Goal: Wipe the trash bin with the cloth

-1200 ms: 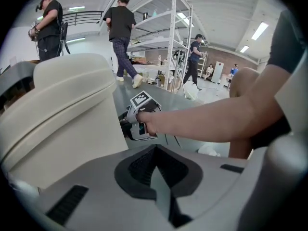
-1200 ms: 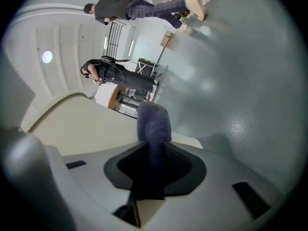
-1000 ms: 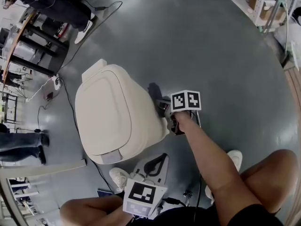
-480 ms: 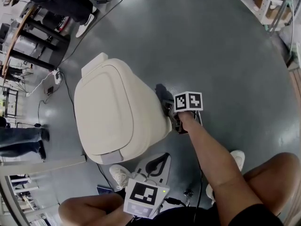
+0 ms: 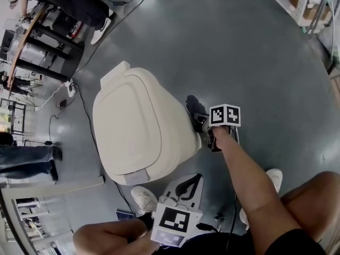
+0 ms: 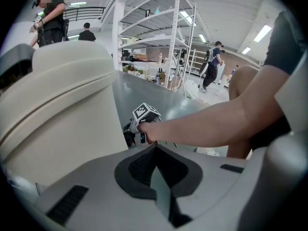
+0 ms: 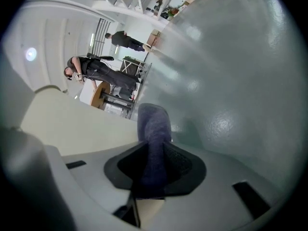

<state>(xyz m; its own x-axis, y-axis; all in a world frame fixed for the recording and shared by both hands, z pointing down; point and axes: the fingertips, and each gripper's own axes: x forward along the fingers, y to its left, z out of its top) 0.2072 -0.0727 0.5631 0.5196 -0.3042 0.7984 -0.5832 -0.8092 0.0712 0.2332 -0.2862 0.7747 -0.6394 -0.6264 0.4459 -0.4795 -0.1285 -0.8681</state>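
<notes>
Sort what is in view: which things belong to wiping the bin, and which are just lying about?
Job in hand:
trash bin
cloth
right gripper, shut on the cloth beside the bin

Lying about:
power strip on the floor
shelving
bystander's shoe
left gripper, shut, empty

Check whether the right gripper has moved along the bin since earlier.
Yes, slightly: the right gripper slid along the trash bin's side toward its latch end.

Grey floor (image 5: 249,52), cream trash bin (image 5: 143,129), black cables (image 5: 85,110)
</notes>
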